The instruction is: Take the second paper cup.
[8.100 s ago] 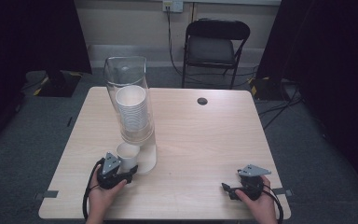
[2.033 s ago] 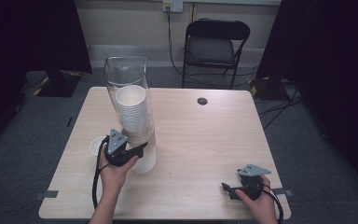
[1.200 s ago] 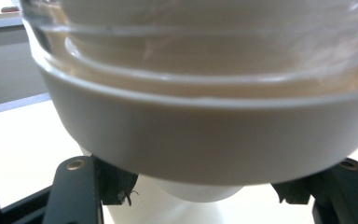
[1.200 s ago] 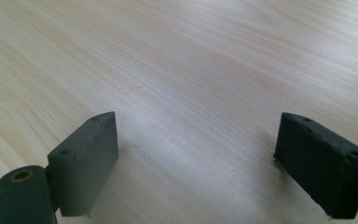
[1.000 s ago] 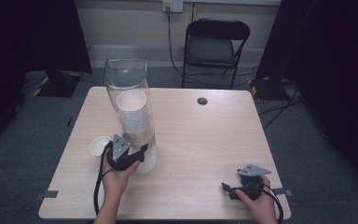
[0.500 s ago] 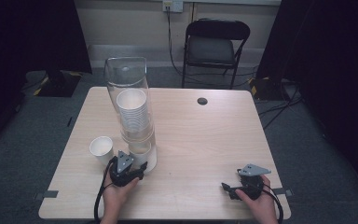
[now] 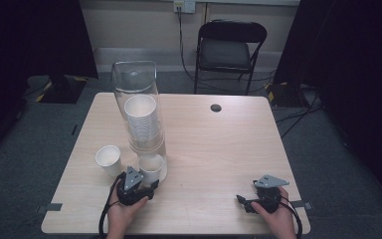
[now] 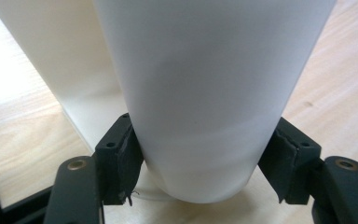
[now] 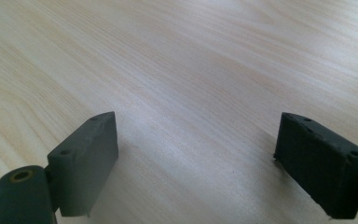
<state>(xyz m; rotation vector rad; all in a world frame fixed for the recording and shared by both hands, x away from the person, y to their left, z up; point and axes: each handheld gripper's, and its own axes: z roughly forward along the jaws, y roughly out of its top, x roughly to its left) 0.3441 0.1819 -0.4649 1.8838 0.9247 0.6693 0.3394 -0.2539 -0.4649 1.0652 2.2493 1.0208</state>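
Meanwhile, the left gripper (image 8: 200, 172) clamps a white paper cup (image 8: 205, 93) below the clear cup dispenser (image 7: 135, 89); the right gripper (image 9: 196, 163) rests wide open, empty.

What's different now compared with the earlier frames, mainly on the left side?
The left gripper set one paper cup down on the table's left, let go of it, then came back to the dispenser. Its jaws now close around the next cup at the dispenser's foot. That next cup dropped into place there. The right gripper stayed open at the near right edge, and the dispenser kept its spot.
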